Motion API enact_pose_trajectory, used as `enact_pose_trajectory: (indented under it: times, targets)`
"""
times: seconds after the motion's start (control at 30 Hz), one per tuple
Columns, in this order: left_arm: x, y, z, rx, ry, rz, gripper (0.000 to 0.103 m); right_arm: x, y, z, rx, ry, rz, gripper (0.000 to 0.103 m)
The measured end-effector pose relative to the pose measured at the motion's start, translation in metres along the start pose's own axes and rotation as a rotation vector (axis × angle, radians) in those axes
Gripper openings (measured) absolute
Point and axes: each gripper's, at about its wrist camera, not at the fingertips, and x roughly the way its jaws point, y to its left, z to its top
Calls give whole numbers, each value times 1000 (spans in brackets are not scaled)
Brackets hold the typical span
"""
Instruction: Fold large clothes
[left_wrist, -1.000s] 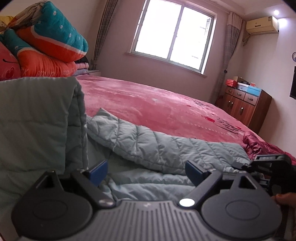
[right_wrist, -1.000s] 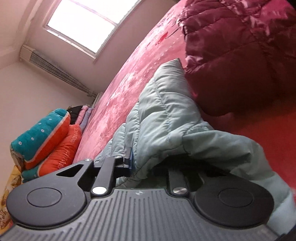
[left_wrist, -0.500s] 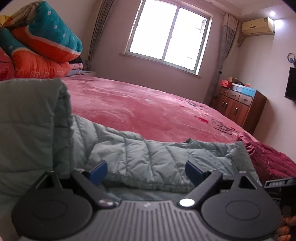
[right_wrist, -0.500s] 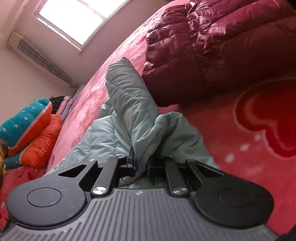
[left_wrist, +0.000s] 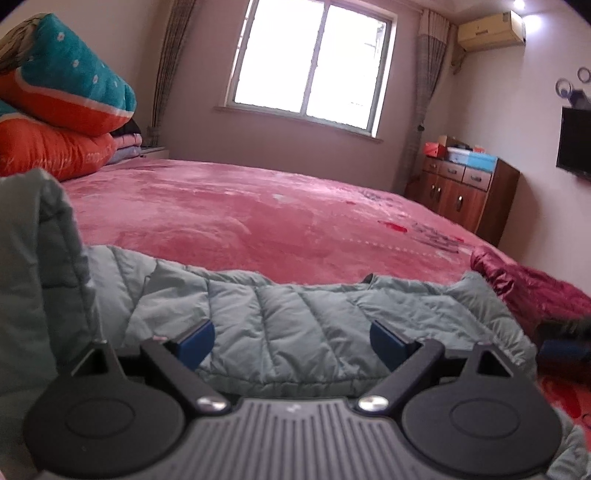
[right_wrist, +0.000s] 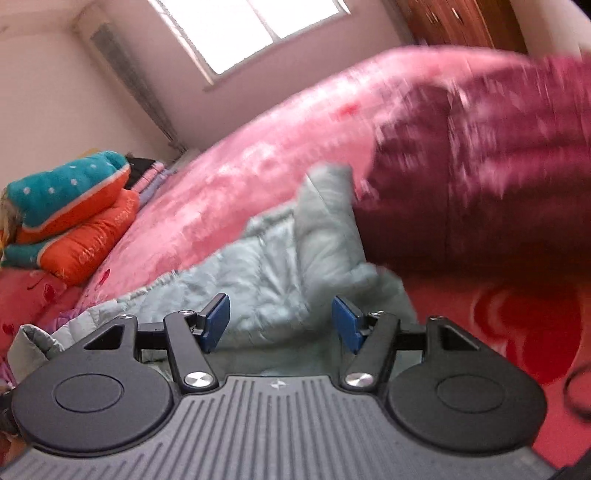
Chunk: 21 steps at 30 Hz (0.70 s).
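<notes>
Lying across the near edge of the pink bedspread, the pale green quilted jacket has its sleeve laid over the body, with one part standing raised at 9 o'clock in the left wrist view. Right gripper: jaws have just been opening and now stand spread, nothing between the pads, the jacket beyond them at 12 o'clock; that view is blurred. Left gripper: jaws spread wide, gripping nothing, the jacket close under and ahead of them. Judgement: one sleeve fold is just released; the next move calls for taking a fresh edge, probably the raised portion, and carrying it across. A dark red jacket sits just beside the green one at 2 o'clock, limiting room there. Open bedspread at 12 o'clock offers ample space; stacked quilts at 10 o'clock stand well apart.
</notes>
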Motion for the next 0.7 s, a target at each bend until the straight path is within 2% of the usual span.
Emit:
enact_pose_trajectory:
  times: [0.07, 0.23, 0.33, 0.4, 0.47, 0.57, 0.7]
  targets:
    - [4, 1, -1, -4, 23, 8, 91, 1, 6, 9, -45, -33, 15, 82]
    - [16, 7, -10, -10, 93, 58, 90, 29, 3, 31, -77, -77, -19, 83]
    - [19, 9, -15, -27, 112, 60, 90, 58, -1, 37, -107, -50, -30, 74]
    - [19, 9, -18, -27, 119, 65, 90, 79, -7, 36, -110, -12, -37, 74]
    - [21, 9, -22, -30, 131, 69, 90, 97, -12, 32, -124, 33, -96, 64]
    - [22, 10, -27, -34, 147, 68, 90, 113, -23, 27, -95, 58, -136, 56]
    - [25, 10, -32, -33, 159, 68, 91, 121, -25, 22, -131, 52, -159, 55]
